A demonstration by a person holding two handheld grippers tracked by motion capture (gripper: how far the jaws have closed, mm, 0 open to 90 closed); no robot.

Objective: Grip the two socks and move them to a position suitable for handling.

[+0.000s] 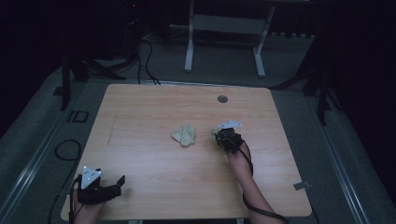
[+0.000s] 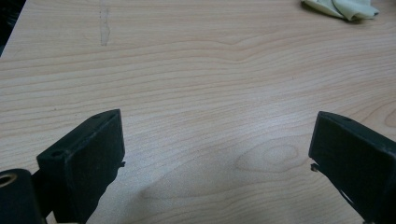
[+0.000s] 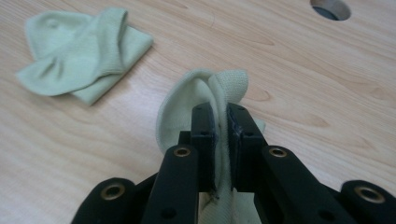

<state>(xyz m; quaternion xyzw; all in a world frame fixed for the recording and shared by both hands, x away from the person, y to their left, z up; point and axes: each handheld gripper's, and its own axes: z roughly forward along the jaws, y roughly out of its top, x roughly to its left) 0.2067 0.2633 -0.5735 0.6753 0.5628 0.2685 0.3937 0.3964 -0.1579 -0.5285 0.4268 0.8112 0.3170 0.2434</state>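
Two pale green socks are on the wooden table. One sock lies crumpled near the table's middle. My right gripper is shut on the other sock, whose fabric is pinched between the black jaws and folds up over their tips. That sock is just right of the lying one. My left gripper rests at the table's near left corner, jaws wide apart with bare wood between them.
A round cable hole sits in the table's far right part. A faint scuff mark runs along the wood left of centre. Desk legs and cables stand on the floor beyond the table.
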